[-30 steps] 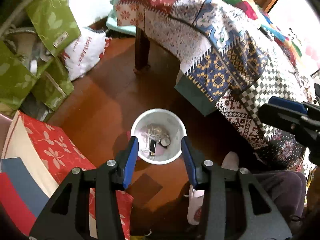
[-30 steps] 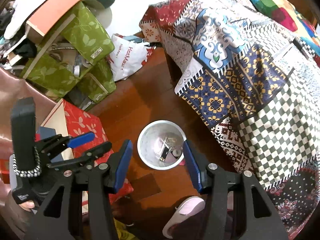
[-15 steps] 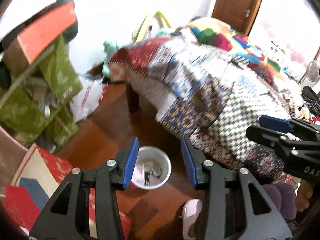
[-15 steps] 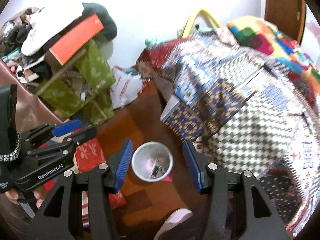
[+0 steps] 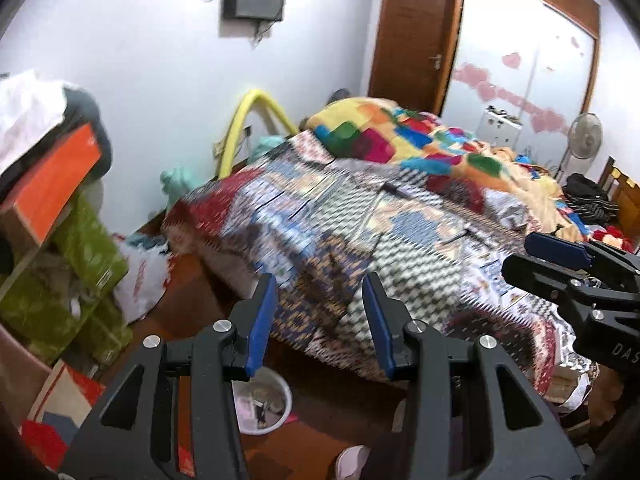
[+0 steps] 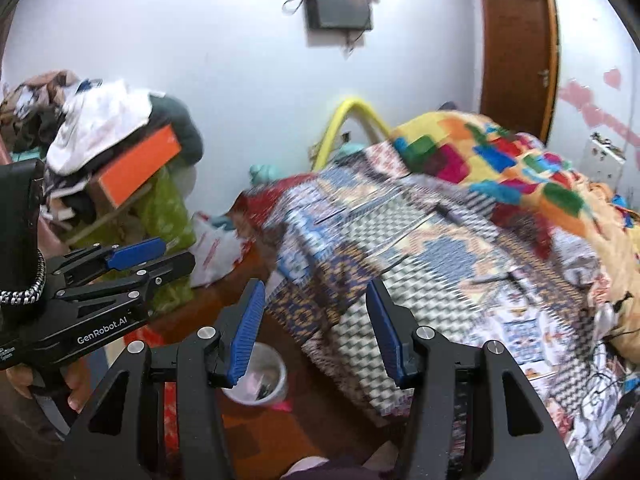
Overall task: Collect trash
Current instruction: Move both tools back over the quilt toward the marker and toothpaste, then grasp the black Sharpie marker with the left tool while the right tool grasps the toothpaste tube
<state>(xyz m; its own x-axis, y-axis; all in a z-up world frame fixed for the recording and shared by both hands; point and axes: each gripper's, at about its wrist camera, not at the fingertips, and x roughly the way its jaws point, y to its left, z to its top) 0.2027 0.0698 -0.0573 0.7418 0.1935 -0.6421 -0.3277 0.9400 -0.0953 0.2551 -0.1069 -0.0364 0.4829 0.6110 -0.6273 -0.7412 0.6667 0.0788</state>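
A white trash bin [image 5: 276,404] with several scraps inside stands on the brown floor beside the bed; it also shows in the right wrist view [image 6: 268,376]. My left gripper [image 5: 320,320] is open and empty, raised and pointing over the bed edge. My right gripper [image 6: 314,330] is open and empty, likewise raised above the bin. The right gripper shows at the right edge of the left wrist view [image 5: 560,256], and the left gripper at the left of the right wrist view [image 6: 144,256].
A bed under a patchwork quilt [image 5: 400,220] fills the middle and right. Green bags [image 5: 72,280], an orange box [image 5: 48,188] and a white plastic bag [image 5: 144,276] pile up at the left. A red floral box [image 5: 60,412] lies near the bin. A door [image 5: 416,36] is behind.
Both grippers have tilted up from looking down into the bin to looking across the bed and wall. The bin has slid to the bottom of both views. Both stay open.
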